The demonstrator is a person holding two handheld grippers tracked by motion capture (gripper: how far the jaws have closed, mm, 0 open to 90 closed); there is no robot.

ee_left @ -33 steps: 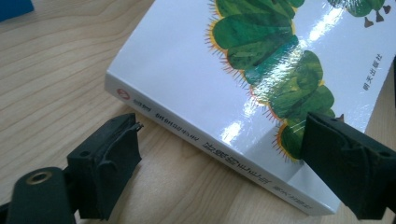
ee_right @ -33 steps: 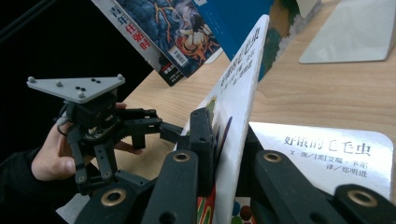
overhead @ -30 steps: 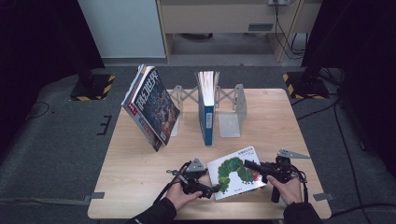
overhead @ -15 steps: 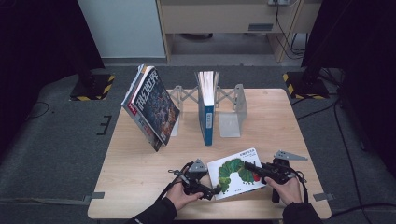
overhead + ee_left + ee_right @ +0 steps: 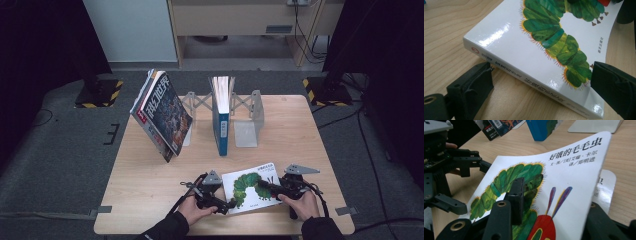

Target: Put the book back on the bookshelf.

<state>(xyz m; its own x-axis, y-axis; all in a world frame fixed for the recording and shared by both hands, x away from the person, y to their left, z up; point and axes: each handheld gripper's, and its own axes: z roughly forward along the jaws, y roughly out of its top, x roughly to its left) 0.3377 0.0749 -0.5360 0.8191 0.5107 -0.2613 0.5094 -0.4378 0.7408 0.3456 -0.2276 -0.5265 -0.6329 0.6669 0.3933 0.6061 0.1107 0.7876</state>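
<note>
Now, going left to right:
Left gripper: my jaws stand open astride the spine corner of the caterpillar book; whether the pads press it I can't tell.
Book place: flat on the table, near edge, between my two grippers.
Book axis: long side runs left-right, tilted slightly; spine faces my left gripper.
Right gripper: jaws have just been opening, one jaw over the lifted cover, not pinching.

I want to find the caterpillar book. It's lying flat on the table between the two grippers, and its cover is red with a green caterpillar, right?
Nearly. The caterpillar book does lie on the table between the two grippers, but its cover is white, not red; just the caterpillar's head is red. The left gripper view shows the white cover plainly.
</note>
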